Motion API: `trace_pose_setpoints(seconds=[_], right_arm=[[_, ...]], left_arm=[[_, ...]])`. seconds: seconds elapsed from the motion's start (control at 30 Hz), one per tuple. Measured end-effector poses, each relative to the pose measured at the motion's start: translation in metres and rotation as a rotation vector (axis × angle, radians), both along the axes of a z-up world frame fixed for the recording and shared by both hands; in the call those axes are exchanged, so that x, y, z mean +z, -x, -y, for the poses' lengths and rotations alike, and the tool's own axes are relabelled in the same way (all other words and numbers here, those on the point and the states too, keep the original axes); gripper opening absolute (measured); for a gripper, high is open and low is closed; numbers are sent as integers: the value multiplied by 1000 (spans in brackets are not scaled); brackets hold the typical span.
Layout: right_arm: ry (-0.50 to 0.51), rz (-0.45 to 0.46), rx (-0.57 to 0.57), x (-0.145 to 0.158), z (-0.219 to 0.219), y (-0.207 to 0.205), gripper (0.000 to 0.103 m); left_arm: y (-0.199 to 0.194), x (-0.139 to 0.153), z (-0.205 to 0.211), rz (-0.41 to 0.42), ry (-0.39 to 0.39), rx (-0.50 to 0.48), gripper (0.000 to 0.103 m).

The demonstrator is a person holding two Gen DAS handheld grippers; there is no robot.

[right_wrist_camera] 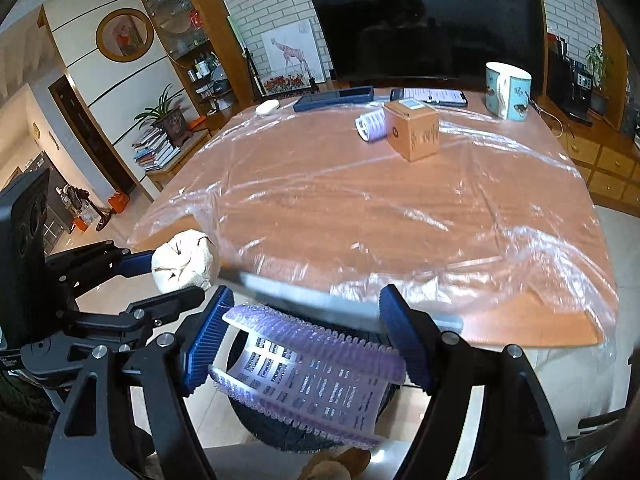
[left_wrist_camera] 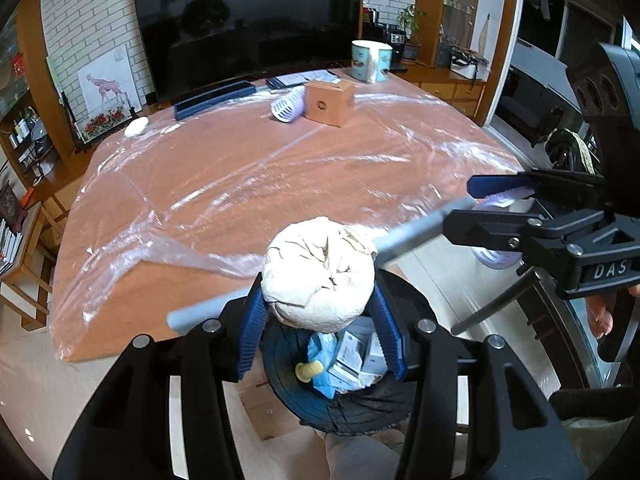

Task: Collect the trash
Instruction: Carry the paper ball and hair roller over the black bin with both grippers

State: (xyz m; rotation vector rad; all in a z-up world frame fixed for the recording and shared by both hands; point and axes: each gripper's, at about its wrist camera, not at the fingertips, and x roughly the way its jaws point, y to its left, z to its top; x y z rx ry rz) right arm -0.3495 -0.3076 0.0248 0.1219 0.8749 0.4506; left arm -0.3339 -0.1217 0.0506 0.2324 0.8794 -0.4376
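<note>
My left gripper point(left_wrist_camera: 320, 332) is shut on a crumpled white paper ball point(left_wrist_camera: 320, 272), held right above a black-lined trash bin point(left_wrist_camera: 360, 404) that holds boxes, blue wrapping and a yellow piece. In the right wrist view the ball point(right_wrist_camera: 186, 260) shows at the left, between the left gripper's blue pads. My right gripper point(right_wrist_camera: 308, 344) is shut on a purple spiky hair roller point(right_wrist_camera: 308, 368), held above the bin point(right_wrist_camera: 272, 428) at the table's near edge. The right gripper point(left_wrist_camera: 480, 204) with the roller point(left_wrist_camera: 496, 256) also shows at the right of the left wrist view.
The wooden table point(left_wrist_camera: 248, 168) is covered with clear plastic film. At its far side lie a cardboard box point(left_wrist_camera: 330, 102), a second purple roller point(left_wrist_camera: 288, 106), a mug point(left_wrist_camera: 372, 60), a phone point(right_wrist_camera: 430, 97), a dark blue case point(left_wrist_camera: 216, 98) and a white object point(left_wrist_camera: 136, 126). A grey bar point(left_wrist_camera: 424, 228) runs along the near edge.
</note>
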Motion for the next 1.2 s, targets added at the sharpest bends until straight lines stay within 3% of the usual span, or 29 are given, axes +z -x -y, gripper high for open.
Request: trace_pose_setpoints(seconds=[0.37, 0.73, 1.2], right_arm=[[35, -34, 25, -23, -5, 14, 75], [40, -51, 9, -44, -11, 7, 75], [42, -66, 2, -60, -19, -6, 77]], left_arm=[[22, -27, 13, -55, -51, -24, 51], [20, -64, 15, -112, -100, -18, 51], [7, -86, 14, -157, -90, -24, 53]])
